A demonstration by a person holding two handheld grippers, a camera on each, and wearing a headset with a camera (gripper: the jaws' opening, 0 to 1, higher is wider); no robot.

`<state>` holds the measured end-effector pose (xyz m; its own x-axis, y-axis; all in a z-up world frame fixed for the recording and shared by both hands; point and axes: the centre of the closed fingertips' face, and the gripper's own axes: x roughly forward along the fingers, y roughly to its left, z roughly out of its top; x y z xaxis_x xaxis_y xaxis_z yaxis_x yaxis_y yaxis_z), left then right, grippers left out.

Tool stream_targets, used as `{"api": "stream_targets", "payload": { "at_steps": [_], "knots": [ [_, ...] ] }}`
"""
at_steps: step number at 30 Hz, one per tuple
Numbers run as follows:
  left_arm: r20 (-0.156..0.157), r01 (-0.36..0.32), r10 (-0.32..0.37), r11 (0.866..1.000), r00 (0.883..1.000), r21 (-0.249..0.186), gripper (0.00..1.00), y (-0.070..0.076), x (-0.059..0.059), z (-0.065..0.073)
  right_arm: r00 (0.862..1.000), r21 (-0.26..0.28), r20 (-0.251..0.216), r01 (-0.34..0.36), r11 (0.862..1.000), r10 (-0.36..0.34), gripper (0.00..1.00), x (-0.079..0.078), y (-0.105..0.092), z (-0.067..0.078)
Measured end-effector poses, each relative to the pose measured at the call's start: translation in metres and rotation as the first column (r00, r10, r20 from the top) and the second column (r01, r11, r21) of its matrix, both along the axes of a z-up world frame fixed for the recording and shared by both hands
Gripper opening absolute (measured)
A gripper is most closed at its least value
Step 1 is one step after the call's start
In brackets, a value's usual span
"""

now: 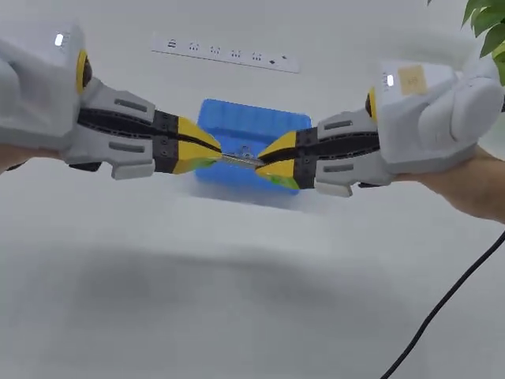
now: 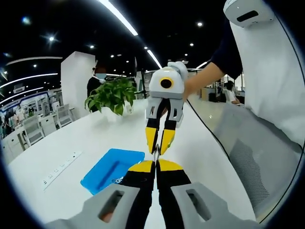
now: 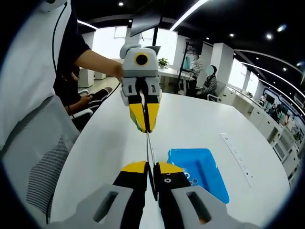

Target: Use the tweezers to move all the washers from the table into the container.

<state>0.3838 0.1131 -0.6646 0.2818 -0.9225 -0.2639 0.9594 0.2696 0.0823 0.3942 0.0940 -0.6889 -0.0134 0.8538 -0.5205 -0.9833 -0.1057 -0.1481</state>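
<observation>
**Head view: both grippers pinch the tweezers above the container**

Head view has the left gripper (image 1: 211, 150) and the right gripper (image 1: 267, 159) tip to tip over the near half of the blue container (image 1: 237, 117). The thin silver tweezers (image 1: 239, 161) bridge the two. Both sets of jaws are closed down to the width of the tweezers, one at each end, and the tool hangs level above the container and clear of it. Beyond the container a white power strip (image 1: 225, 54) lies on the tabletop (image 1: 237, 284). A plant (image 1: 489, 24) stands past it to the right, and a black cable (image 1: 442, 308) trails on the near side to the right.

Left gripper view looks along the left gripper (image 2: 156, 164) with its jaws together. A short piece of the tweezers (image 2: 156, 153) runs straight into the pinched tips of the right gripper (image 2: 158, 147). The container (image 2: 107, 167) lies below and to the left.

Right gripper view shows the right gripper (image 3: 151, 168) clamped on the tweezers (image 3: 148, 145), whose far end sits in the closed left gripper (image 3: 145, 128). The container (image 3: 207, 167) lies to the right. Small pale rings that look like washers (image 3: 189, 179) rest in its near corner.
</observation>
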Motion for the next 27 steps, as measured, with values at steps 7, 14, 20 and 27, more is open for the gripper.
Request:
{"api": "stream_targets", "payload": {
  "at_steps": [7,14,20,27],
  "knots": [
    [-0.036,0.003,-0.002,1.000,0.999,0.022,0.05,-0.005,-0.002,-0.022,1.000,-0.030,-0.026,0.015,0.999,-0.016,0.08,-0.004,-0.006,-0.018],
    [-0.104,0.019,-0.008,0.994,0.995,0.105,0.05,-0.009,-0.003,-0.055,0.999,-0.083,-0.027,0.030,0.996,-0.032,0.08,-0.009,-0.011,-0.041],
    [-0.170,-0.025,0.043,0.994,0.985,0.109,0.04,-0.017,0.006,-0.078,1.000,-0.170,0.013,0.024,0.985,-0.023,0.08,-0.011,-0.008,-0.072],
    [-0.206,-0.012,0.044,0.988,0.978,0.152,0.04,-0.017,0.006,-0.098,0.999,-0.166,-0.015,0.048,0.985,-0.051,0.08,-0.004,-0.011,-0.086]
  ]
}}
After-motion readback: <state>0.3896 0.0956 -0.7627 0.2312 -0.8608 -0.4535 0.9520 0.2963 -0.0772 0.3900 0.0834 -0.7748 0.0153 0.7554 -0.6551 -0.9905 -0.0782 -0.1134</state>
